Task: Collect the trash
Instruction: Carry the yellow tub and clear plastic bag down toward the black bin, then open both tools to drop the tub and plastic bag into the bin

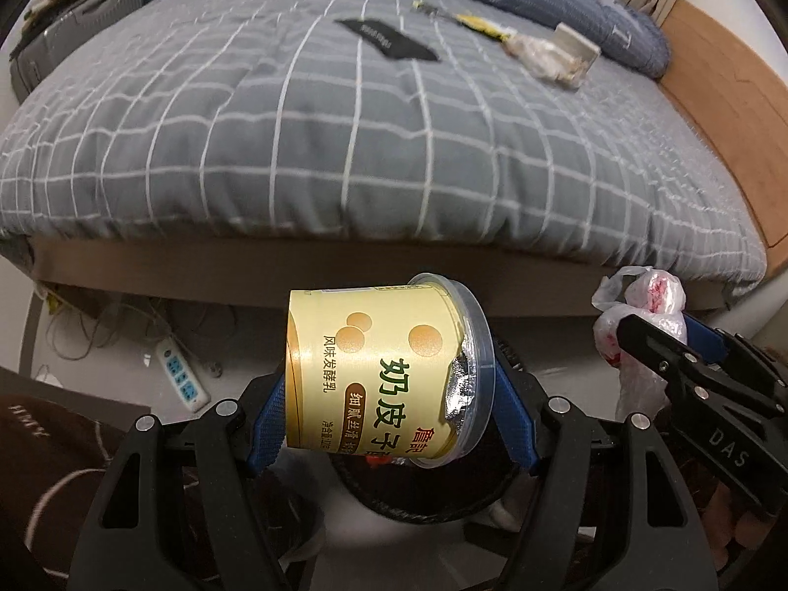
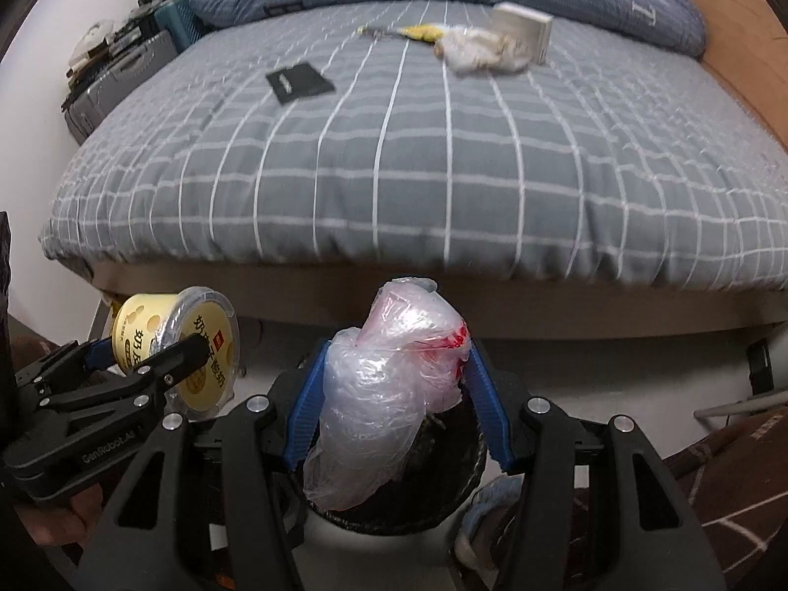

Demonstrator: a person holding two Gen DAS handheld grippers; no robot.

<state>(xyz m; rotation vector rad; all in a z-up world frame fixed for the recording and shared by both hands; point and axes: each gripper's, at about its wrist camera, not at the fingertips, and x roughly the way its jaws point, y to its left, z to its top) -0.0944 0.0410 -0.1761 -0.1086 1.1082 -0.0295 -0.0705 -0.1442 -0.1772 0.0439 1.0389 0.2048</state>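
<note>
Blue-padded jaws of the left gripper (image 1: 389, 394) pinch a yellow yogurt cup (image 1: 384, 369) across its height, one pad on the base end and one on the clear-lidded rim. Just beside it, the right gripper (image 2: 394, 394) squeezes a crumpled plastic bag (image 2: 389, 394) with red print between its pads. Both loads hang directly above a black-lined trash bin (image 2: 443, 507) standing on the floor in front of the bed (image 1: 344, 147).

Judging from this, the step in hand is the drop. To do it well, each load should sit inside the bin's rim before the jaws spread; the cup looks centred, while the bag's loose tail already dangles into the liner.

The cup lies on its side, its long axis running across between the pads, lid end toward the right gripper, torn foil showing. The bag's long axis runs roughly up and down.

Beyond the bin, on the bed, more scraps wait: a black packet (image 1: 386, 39) and a crumpled clear wrapper (image 1: 541, 56).
</note>
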